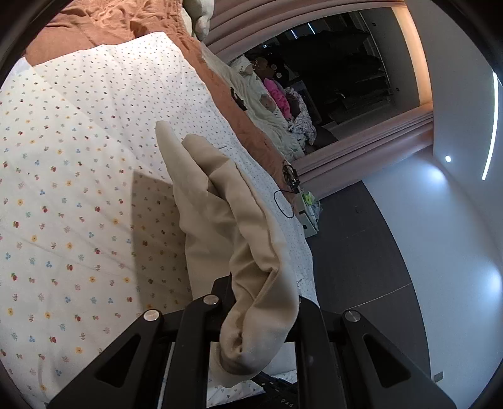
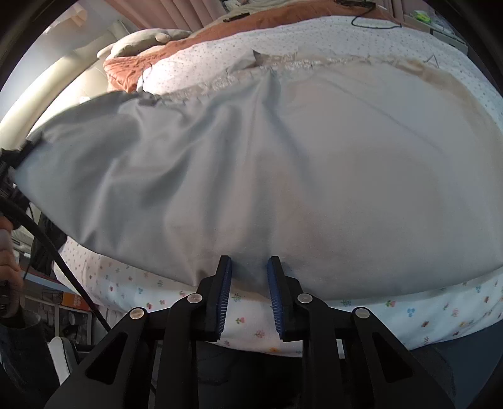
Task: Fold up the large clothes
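Note:
A large beige-grey garment [image 2: 314, 163] lies spread over the bed, with a gathered, frilly edge along its far side. My left gripper [image 1: 261, 302] is shut on a bunched corner of this garment [image 1: 220, 201] and holds it lifted above the bed. That same gripper appears at the left edge of the right wrist view, where the cloth rises to it [image 2: 19, 154]. My right gripper [image 2: 250, 267] hangs over the garment's near hem. Its blue pads [image 2: 226, 299] stand apart on either side of the hem without pressing on it.
The bed carries a white flower-print sheet [image 1: 78, 157] and a rust-brown quilt [image 1: 103, 22] at its head. A pile of clothes [image 1: 276, 97] sits beyond the bed near pink curtains. A black cable [image 1: 283, 204] lies on the bed's far edge. A person's hand [image 2: 8, 261] shows at left.

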A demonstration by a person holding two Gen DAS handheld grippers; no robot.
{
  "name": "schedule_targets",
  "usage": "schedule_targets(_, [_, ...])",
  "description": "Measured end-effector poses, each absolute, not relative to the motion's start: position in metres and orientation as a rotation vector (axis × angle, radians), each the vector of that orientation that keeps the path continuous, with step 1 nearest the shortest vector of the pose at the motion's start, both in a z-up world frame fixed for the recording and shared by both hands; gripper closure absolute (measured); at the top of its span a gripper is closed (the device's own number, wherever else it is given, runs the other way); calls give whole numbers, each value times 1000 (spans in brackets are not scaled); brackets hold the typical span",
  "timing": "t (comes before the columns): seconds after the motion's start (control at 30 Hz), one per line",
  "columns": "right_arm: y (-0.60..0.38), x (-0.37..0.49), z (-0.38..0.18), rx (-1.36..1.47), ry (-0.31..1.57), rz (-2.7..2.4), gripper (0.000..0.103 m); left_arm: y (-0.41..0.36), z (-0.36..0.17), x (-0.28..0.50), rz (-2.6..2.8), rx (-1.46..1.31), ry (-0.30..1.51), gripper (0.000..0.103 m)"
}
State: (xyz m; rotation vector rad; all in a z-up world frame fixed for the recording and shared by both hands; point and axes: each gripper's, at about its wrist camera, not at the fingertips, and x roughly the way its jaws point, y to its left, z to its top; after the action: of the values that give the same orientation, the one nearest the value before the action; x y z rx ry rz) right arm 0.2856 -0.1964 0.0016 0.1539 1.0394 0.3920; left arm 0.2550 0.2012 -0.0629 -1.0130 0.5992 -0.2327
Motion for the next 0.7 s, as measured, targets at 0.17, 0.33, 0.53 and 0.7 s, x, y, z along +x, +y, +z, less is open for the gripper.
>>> schedule_targets(0.17, [-203, 304, -6, 253, 1050, 396, 83, 187, -43, 263, -270, -976, 589, 90])
schedule_targets(0.33, [-206, 332, -6, 297, 1040, 403, 85, 181, -34, 268, -290, -976, 575, 90])
schedule_targets(0.53, [-204, 368, -18, 344, 1046, 382, 88, 173, -22, 279, -331, -969, 565, 90])
schedule_targets(0.7, [-202, 380, -29, 372, 1048, 378, 92, 159, -8, 291, -388, -949, 558, 90])
